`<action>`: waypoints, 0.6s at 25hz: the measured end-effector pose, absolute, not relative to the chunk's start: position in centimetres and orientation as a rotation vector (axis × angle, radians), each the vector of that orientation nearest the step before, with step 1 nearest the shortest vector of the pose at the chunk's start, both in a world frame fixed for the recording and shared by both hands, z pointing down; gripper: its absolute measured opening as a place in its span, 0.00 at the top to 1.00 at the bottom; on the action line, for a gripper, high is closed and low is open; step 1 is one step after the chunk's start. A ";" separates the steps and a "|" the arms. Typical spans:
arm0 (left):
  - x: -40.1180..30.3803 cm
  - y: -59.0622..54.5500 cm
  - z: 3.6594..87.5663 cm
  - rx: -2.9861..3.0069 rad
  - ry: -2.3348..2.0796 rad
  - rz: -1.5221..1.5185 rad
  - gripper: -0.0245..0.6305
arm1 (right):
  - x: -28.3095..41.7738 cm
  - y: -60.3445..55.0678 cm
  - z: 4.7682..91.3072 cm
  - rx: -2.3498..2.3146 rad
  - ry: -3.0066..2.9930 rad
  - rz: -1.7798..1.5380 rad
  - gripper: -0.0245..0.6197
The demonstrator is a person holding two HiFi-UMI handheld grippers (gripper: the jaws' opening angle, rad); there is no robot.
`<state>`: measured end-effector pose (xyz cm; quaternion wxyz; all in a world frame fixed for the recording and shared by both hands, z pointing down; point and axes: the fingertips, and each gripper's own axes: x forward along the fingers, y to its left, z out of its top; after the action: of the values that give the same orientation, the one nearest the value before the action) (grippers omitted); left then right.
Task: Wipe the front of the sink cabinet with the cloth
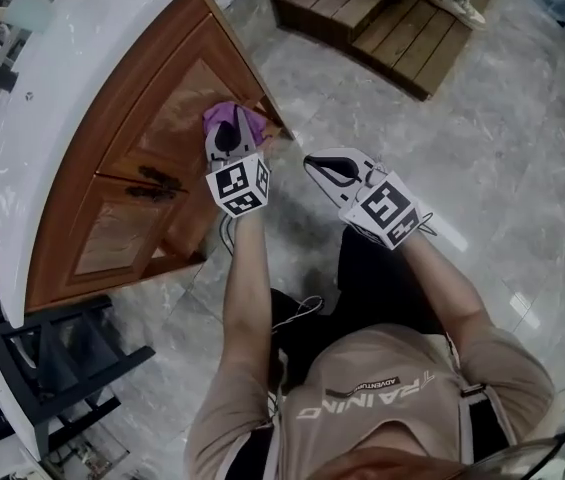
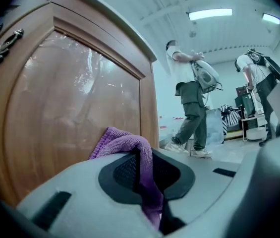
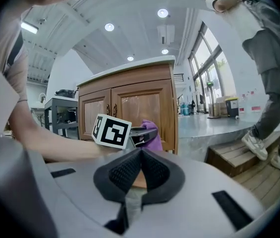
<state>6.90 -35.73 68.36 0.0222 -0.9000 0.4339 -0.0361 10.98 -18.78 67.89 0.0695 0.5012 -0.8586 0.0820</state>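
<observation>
Right gripper (image 1: pixel 324 169), frame centre: jaws pressed together, nothing between them, held off the woodwork. Left gripper (image 1: pixel 225 140), just to its left: jaws pinching purple cloth (image 1: pixel 234 118). Cloth: bunched against cabinet door (image 1: pixel 162 118), upper centre, near the door's right edge

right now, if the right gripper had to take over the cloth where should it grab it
Grip the bunched purple fold of the cloth that sticks out past the left gripper, coming from the open floor side. The cabinet door backs its other side, and the rest is pinched in that gripper.
</observation>
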 end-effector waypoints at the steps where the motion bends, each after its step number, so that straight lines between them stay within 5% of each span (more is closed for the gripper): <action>1: 7.5 -35.9 68.4 -2.795 1.341 -0.108 0.91 | 11.3 -18.7 67.9 1.514 -2.578 0.246 0.95; 15: 13.7 -36.5 69.3 -2.889 1.163 -0.184 0.91 | 13.8 -18.4 67.3 1.547 -2.555 0.249 0.94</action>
<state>13.74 -36.51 69.33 0.0108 -0.9260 0.3728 -0.0591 13.78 -18.38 67.34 0.0719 0.5149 -0.8502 0.0830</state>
